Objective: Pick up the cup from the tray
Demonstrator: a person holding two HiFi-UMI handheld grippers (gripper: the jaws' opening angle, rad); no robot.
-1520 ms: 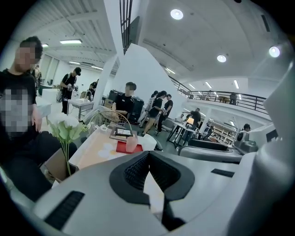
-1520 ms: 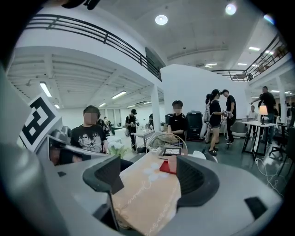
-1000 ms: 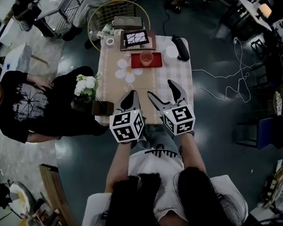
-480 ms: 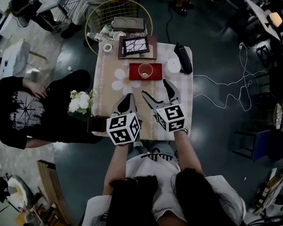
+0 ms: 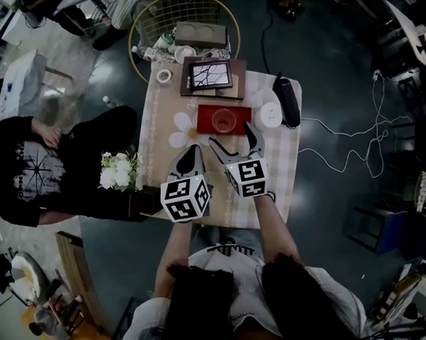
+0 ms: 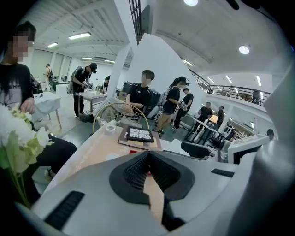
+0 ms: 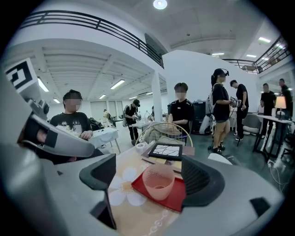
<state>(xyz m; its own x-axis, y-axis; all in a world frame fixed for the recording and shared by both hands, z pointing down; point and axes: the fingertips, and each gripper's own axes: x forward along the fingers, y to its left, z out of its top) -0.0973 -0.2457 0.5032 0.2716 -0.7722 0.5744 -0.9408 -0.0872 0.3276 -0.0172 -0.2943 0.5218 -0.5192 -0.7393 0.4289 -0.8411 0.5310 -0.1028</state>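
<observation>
A translucent pink cup [image 5: 224, 120] stands upright on a red tray [image 5: 240, 110] in the middle of the table. In the right gripper view the cup [image 7: 158, 181] sits on the tray [image 7: 177, 199] just ahead of the jaws, framed by them but untouched. My right gripper [image 5: 233, 138] hovers at the tray's near edge, its jaws opening wide with nothing between the pads. To its left, over the beige table runner, my left gripper [image 5: 193, 152] is shut and holds nothing. The left gripper view shows its jaws [image 6: 148, 157] pressed together.
Beyond the tray lie a framed picture [image 5: 209, 74] and a tape roll [image 5: 164, 76]. A white round object [image 5: 270, 116] and a black device [image 5: 289, 102] sit to the tray's right. White flowers [image 5: 118, 170] stand at the table's left edge beside a seated person [image 5: 31, 165]. A wire basket [image 5: 183, 20] stands behind.
Both grippers have moved forward over the table toward the tray. The right gripper's jaws have spread wider and now frame the cup.
</observation>
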